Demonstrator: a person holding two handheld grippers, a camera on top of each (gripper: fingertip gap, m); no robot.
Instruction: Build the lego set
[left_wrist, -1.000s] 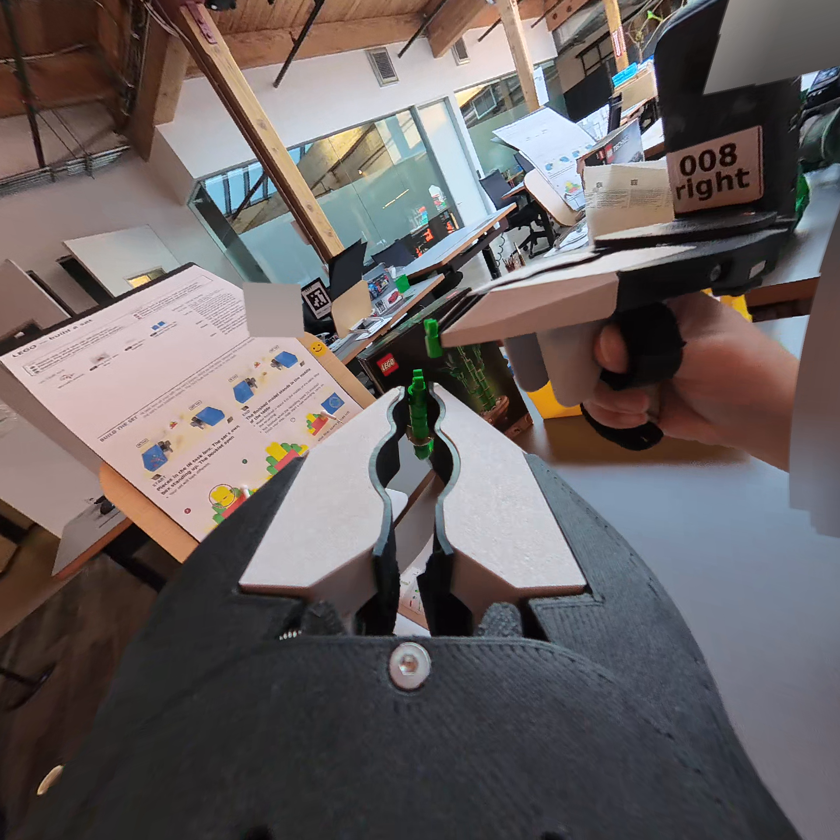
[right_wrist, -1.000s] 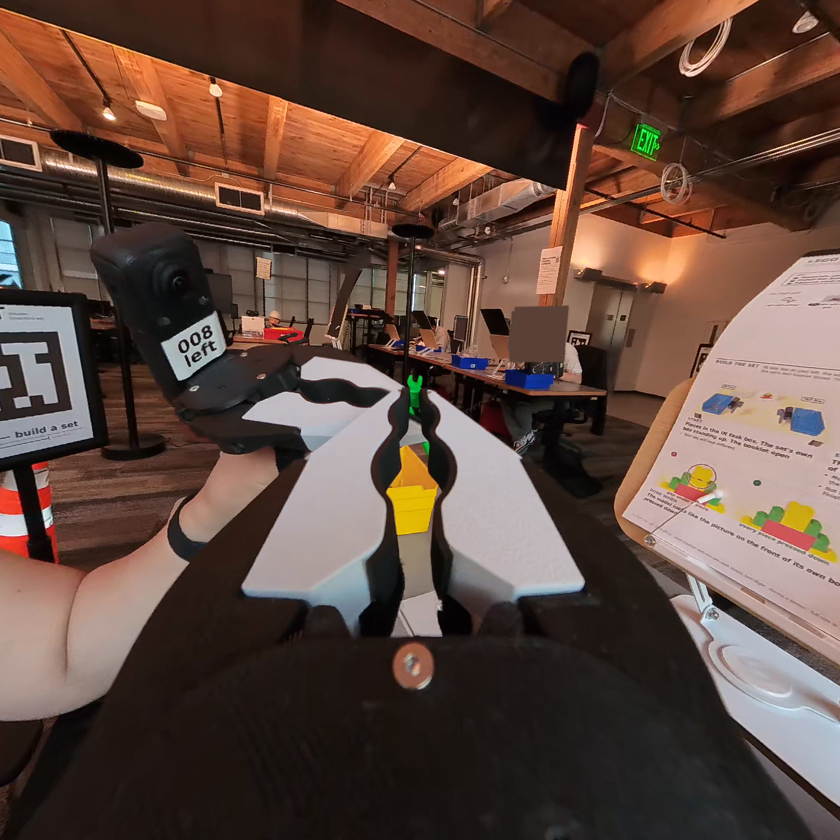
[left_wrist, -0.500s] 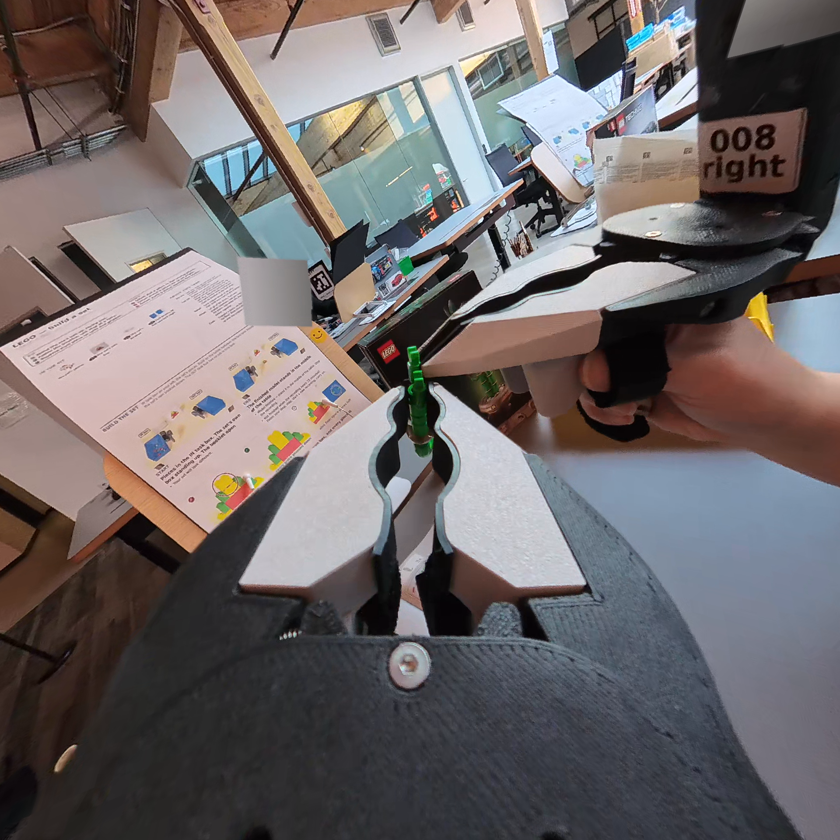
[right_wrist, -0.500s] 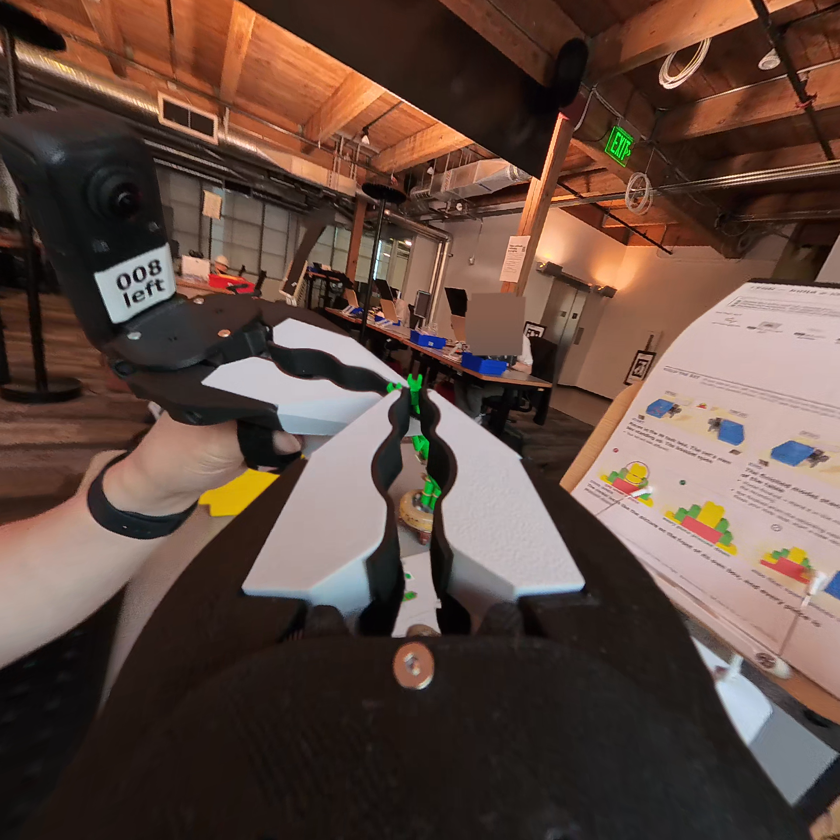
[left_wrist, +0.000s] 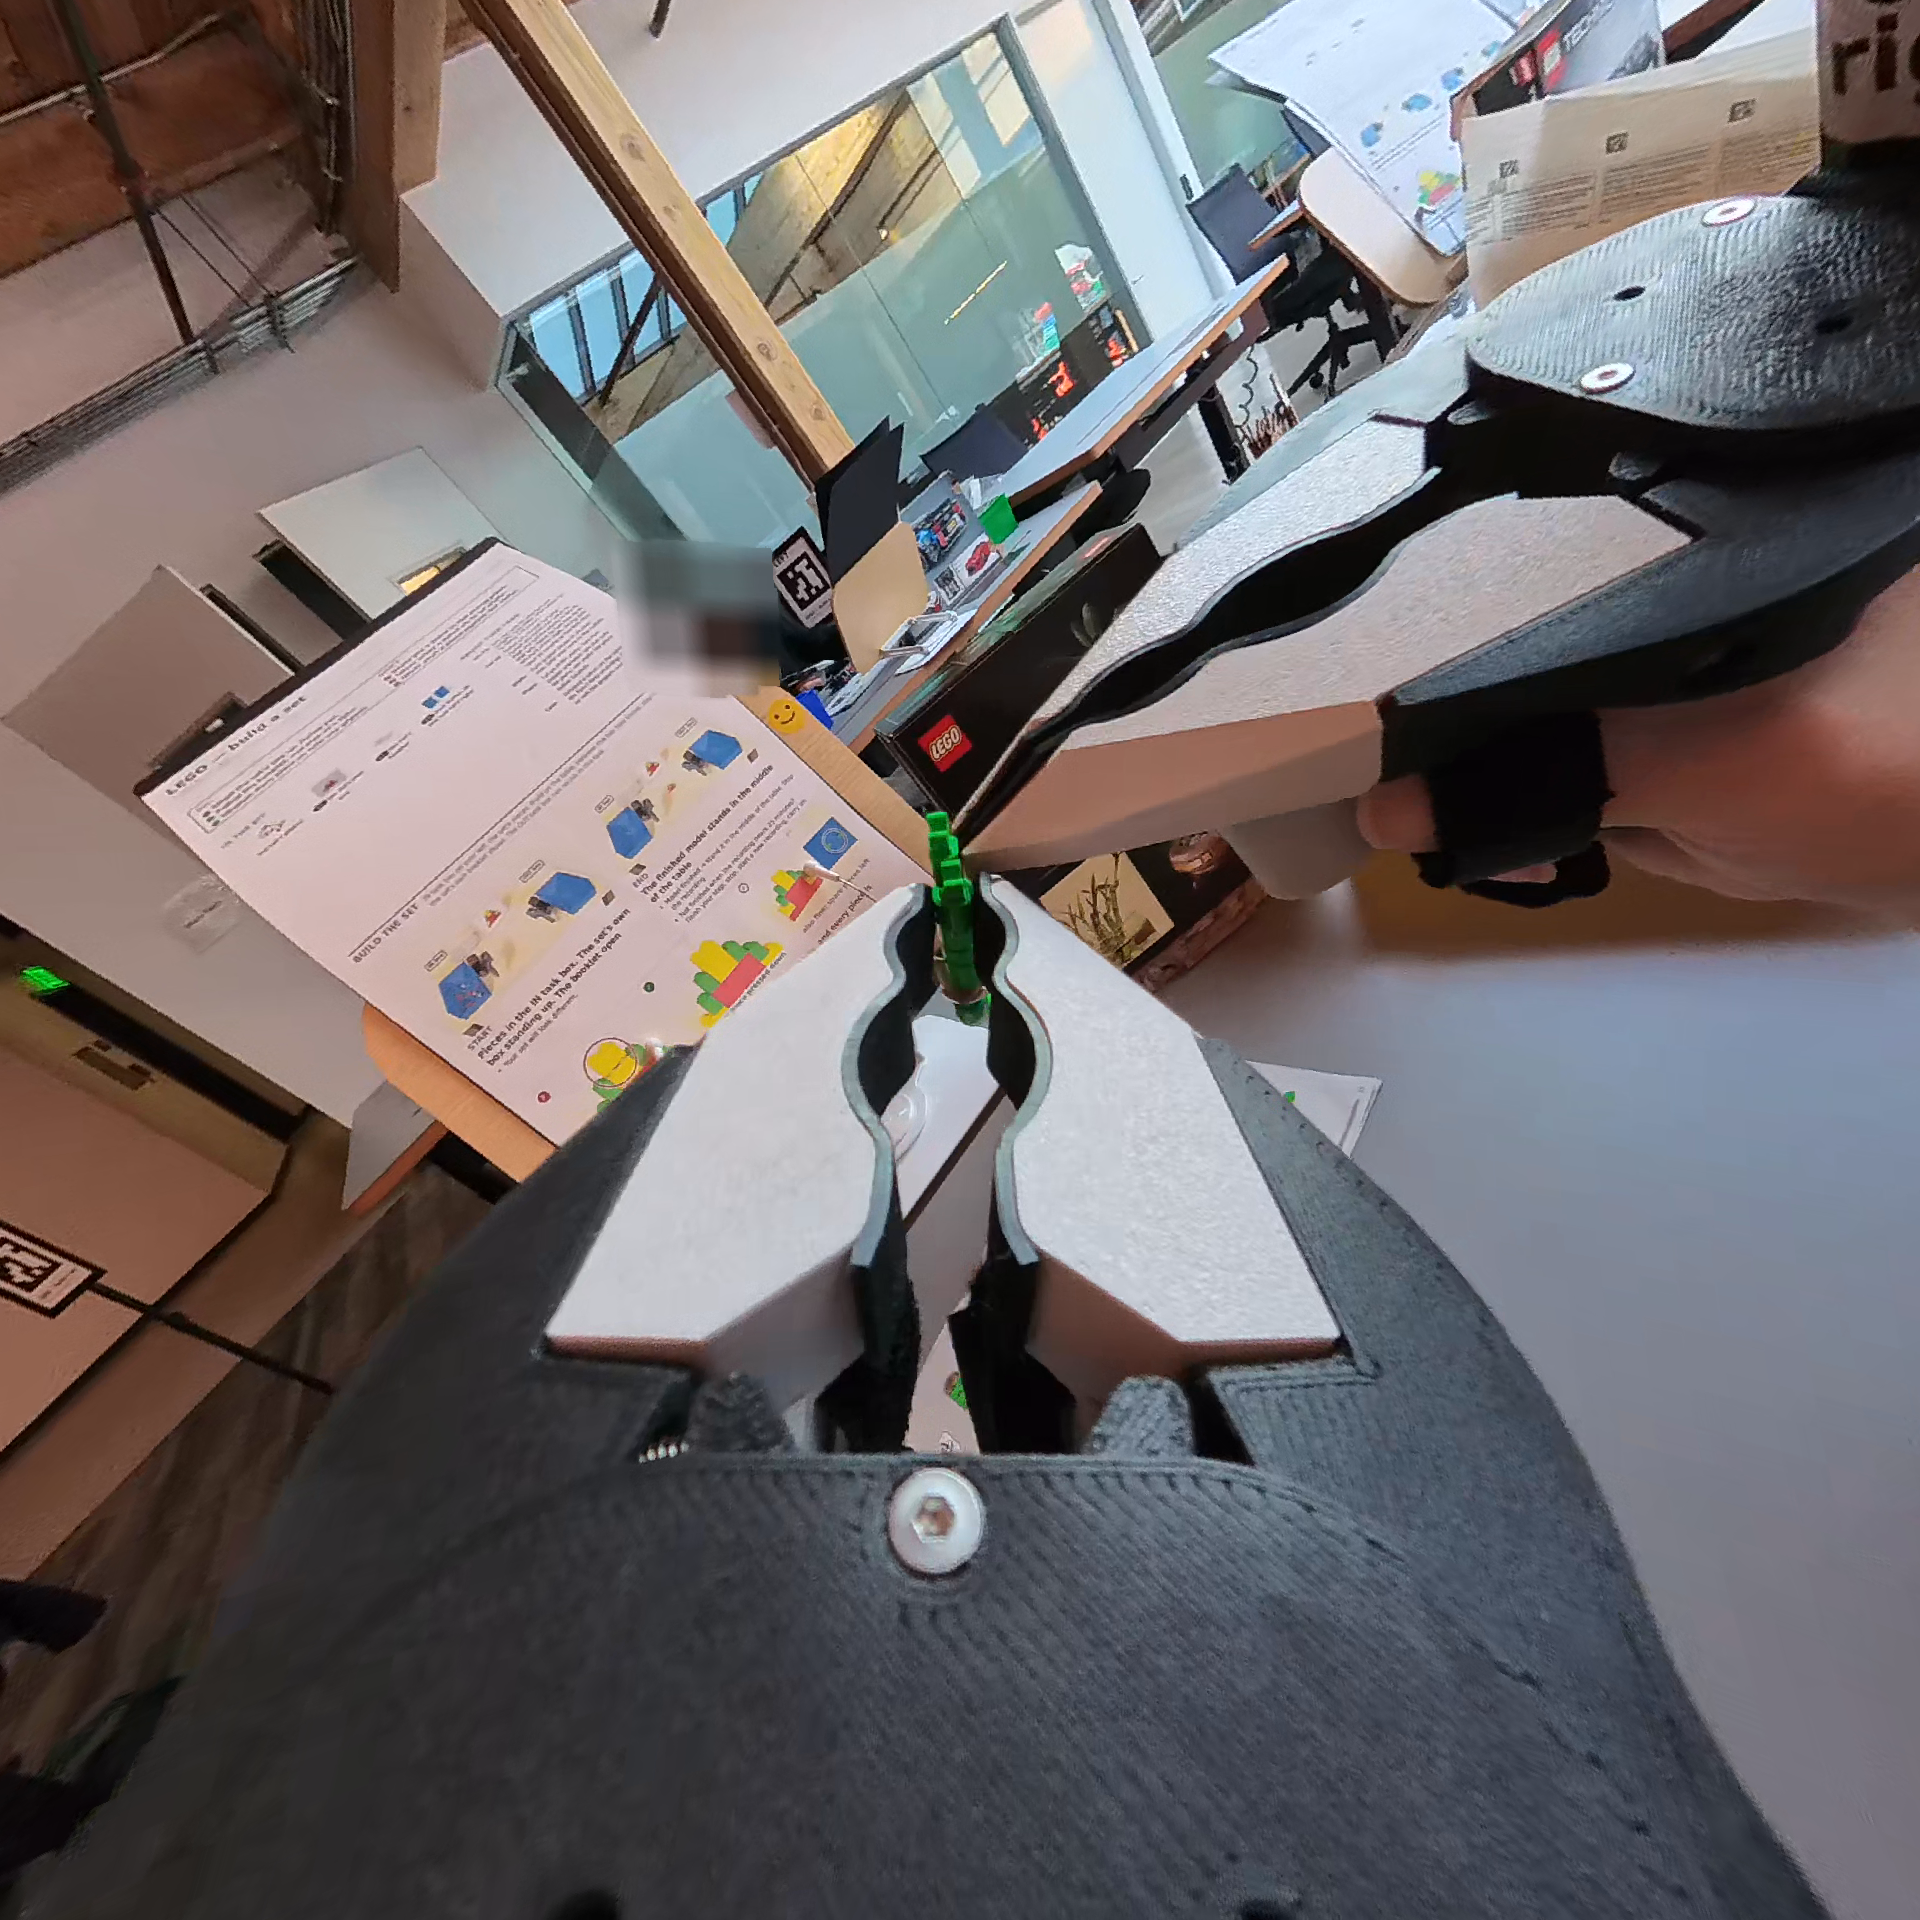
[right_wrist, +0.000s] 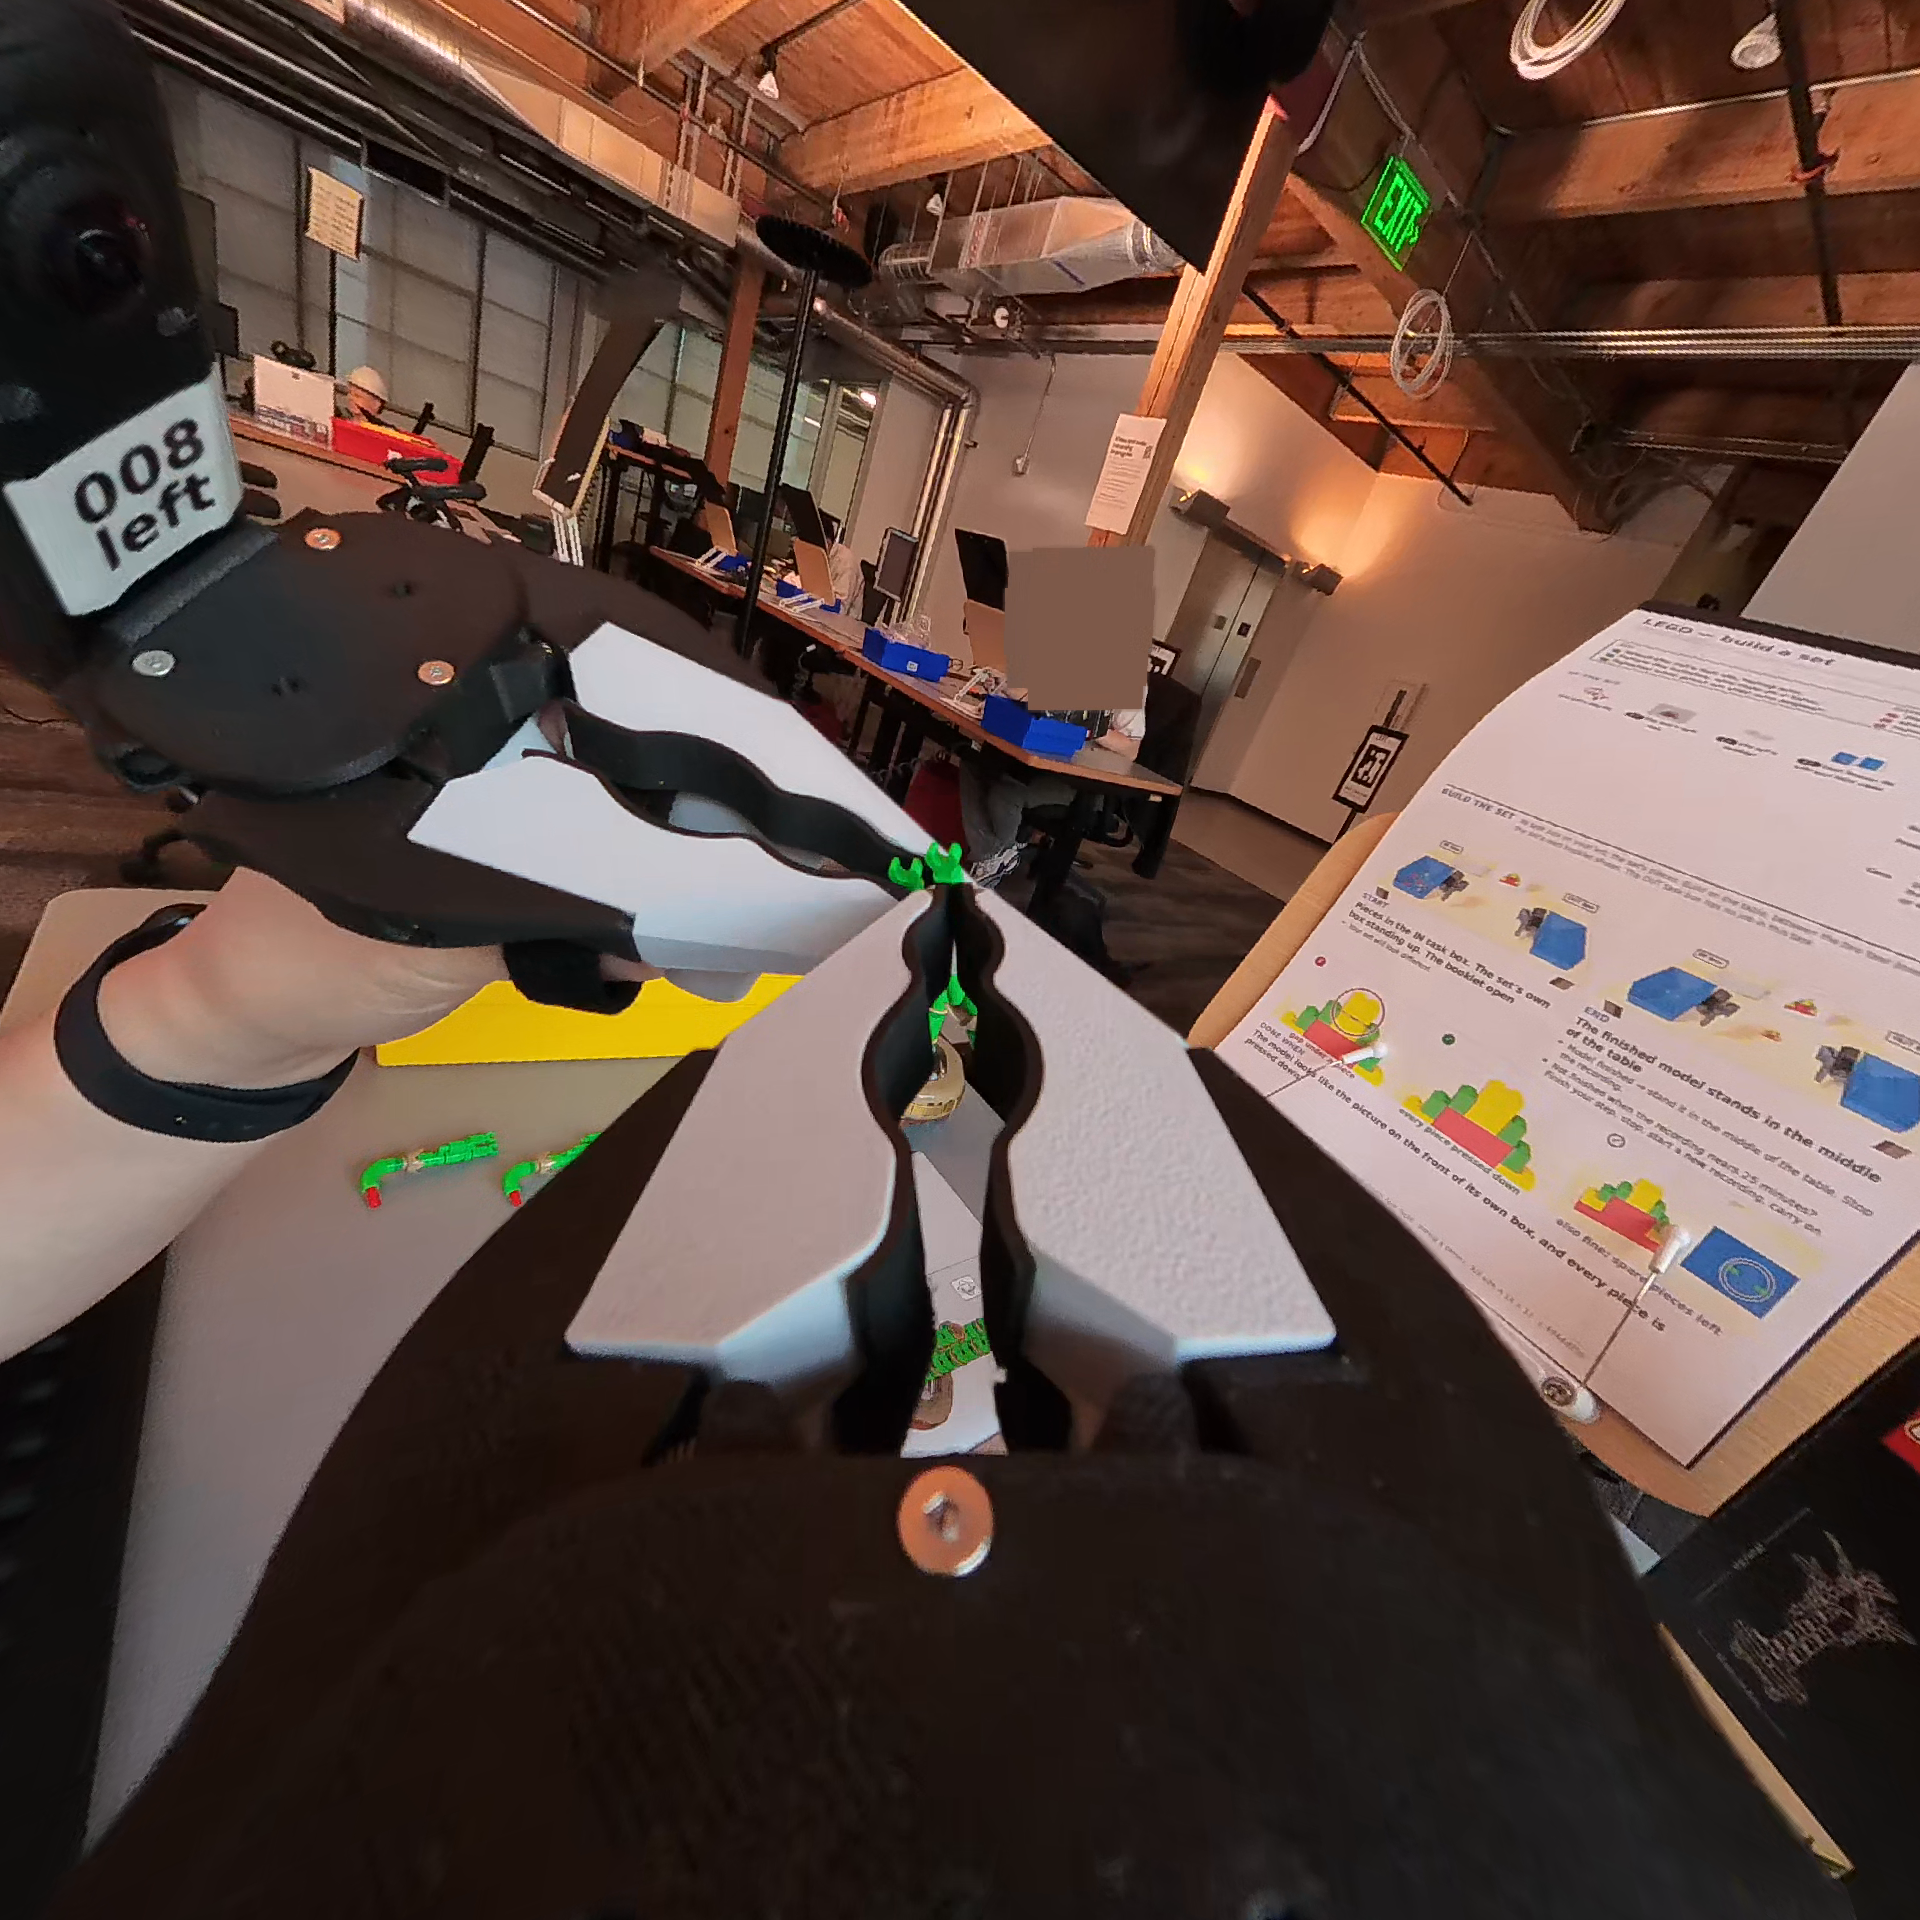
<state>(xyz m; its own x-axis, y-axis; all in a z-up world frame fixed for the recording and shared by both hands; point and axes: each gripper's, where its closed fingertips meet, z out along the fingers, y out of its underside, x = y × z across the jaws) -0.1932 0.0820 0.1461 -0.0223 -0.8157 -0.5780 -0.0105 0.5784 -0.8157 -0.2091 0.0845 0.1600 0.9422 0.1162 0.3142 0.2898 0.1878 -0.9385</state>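
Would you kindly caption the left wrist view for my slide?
Left tool grips a green lego stem as the right tool meets its top.

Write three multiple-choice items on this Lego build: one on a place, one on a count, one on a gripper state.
1. Where is the yellow bin?
A. on the table behind the left hand
B. on the floor
C. on the instruction board

2. How many green stem pieces lie loose on the table?
A. none
B. two
C. five

3. The left gripper is:
A. wide open
B. out of view
C. shut on the green stem

Answers: A, it shows past the left hand; B, one stem piece beside another; C, fingertips pinch it.
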